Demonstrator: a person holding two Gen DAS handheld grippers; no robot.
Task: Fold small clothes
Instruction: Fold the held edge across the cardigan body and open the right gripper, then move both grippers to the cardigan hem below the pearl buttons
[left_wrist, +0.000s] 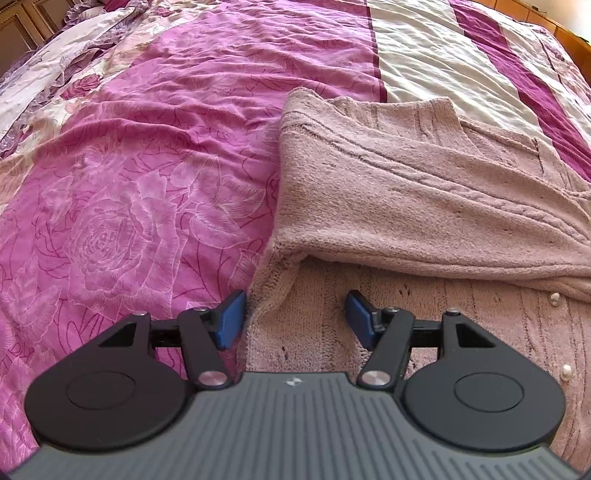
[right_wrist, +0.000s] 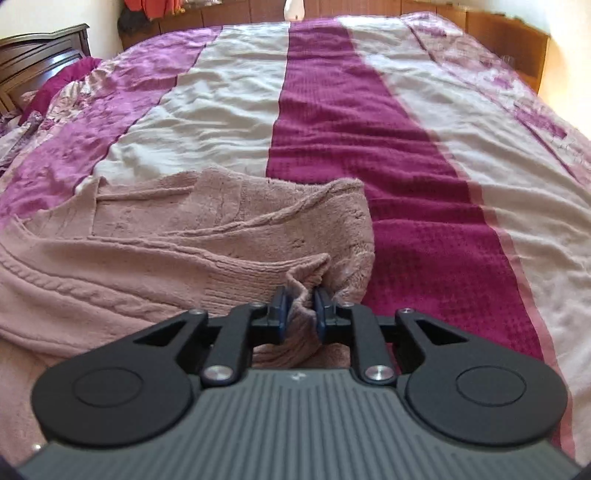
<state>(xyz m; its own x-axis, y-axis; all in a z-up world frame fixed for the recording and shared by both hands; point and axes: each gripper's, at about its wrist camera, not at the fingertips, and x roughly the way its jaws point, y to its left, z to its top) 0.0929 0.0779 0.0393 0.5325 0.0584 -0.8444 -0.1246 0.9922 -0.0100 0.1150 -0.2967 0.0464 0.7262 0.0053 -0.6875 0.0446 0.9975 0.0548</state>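
A dusty-pink knitted cardigan (left_wrist: 424, 192) lies spread on the bed, one part folded over its body, with small white buttons near its right edge. My left gripper (left_wrist: 295, 317) hangs open over the cardigan's lower left corner, and the knit's edge runs between its blue pads (left_wrist: 231, 319) without being pinched. In the right wrist view the same cardigan (right_wrist: 184, 236) fills the left half. My right gripper (right_wrist: 300, 314) is shut on a bunched fold of the cardigan's right edge, the knit squeezed between both pads.
The bed is covered by a pink rose-print sheet (left_wrist: 129, 184) on the left and a cream and magenta striped blanket (right_wrist: 351, 129) on the right. A dark wooden headboard (right_wrist: 40, 55) stands far left, wooden furniture (right_wrist: 517, 48) beyond the bed.
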